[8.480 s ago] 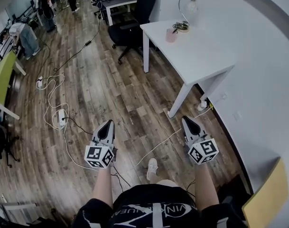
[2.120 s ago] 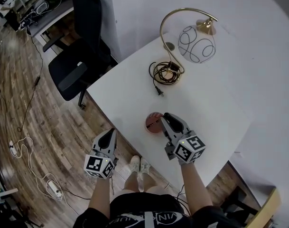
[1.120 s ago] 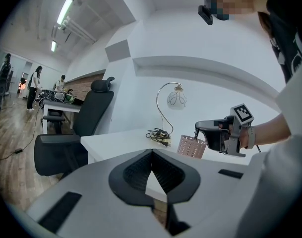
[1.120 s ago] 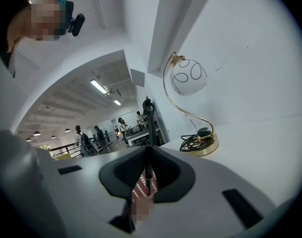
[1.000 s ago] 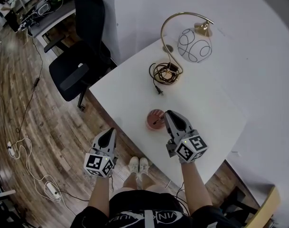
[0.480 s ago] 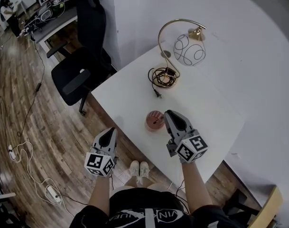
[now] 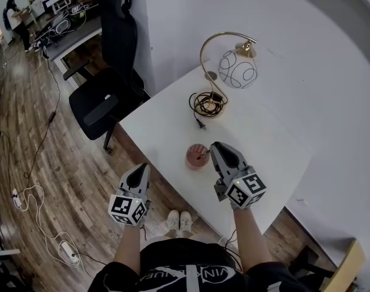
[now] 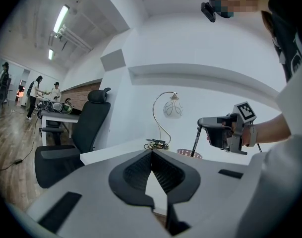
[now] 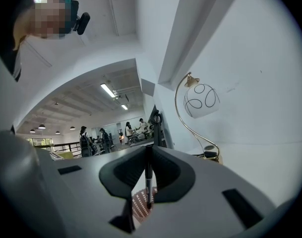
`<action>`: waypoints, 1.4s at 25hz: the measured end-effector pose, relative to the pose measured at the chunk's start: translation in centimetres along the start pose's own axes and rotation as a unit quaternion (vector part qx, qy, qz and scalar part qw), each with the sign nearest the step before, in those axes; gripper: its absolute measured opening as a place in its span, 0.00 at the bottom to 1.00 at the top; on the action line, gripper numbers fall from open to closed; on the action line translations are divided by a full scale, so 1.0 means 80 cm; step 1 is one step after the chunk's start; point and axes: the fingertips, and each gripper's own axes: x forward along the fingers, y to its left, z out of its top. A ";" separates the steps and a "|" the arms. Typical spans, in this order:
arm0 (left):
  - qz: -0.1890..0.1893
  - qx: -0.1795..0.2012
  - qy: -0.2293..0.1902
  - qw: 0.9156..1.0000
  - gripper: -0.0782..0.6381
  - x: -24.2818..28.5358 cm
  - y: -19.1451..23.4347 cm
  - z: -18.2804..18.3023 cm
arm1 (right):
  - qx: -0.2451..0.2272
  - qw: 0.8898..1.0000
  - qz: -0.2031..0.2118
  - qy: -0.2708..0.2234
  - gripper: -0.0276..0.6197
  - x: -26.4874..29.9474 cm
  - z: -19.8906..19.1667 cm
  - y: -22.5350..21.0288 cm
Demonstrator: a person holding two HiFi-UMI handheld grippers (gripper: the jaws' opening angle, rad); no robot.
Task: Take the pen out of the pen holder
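A pink mesh pen holder [image 7: 194, 157] stands near the front edge of the white table [image 7: 263, 145]. My right gripper [image 7: 214, 146] hovers just above it, shut on a dark pen [image 7: 203, 156]. In the right gripper view the pen [image 9: 148, 180] hangs upright between the pads, its lower end over the pen holder [image 9: 139, 206]. The left gripper view shows the pen [image 8: 196, 140] slanting down from the right gripper [image 8: 202, 123] to the rim of the pen holder [image 8: 189, 153]. My left gripper [image 7: 140, 166] floats off the table's left front edge, shut and holding nothing.
A gold arc lamp with a glass globe [image 7: 236, 69] and a coiled cable [image 7: 207, 104] sit at the table's far side. A black office chair [image 7: 104, 96] stands left of the table. Wood floor with a loose cord [image 7: 27, 193] lies below. People work at desks far off.
My right gripper has risen a little with the pen, drawing it further up out of the holder. The left gripper has also lifted slightly beside the table.
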 end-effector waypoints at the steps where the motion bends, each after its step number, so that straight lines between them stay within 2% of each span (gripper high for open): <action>1: 0.000 0.001 -0.001 1.000 0.13 -0.001 -0.001 0.002 | -0.001 1.000 0.000 -0.002 0.12 -0.002 0.002 0.001; 11: -0.005 0.012 -0.007 1.000 0.13 -0.012 -0.010 0.019 | -0.011 1.000 -0.001 -0.021 0.12 -0.019 0.027 0.008; 17: -0.004 0.015 -0.008 1.000 0.13 -0.020 -0.011 0.024 | -0.034 0.999 -0.005 -0.018 0.12 -0.030 0.031 0.011; 35: -0.007 0.030 -0.025 0.999 0.13 -0.022 -0.011 0.049 | -0.061 0.997 -0.044 -0.024 0.12 -0.078 0.044 -0.003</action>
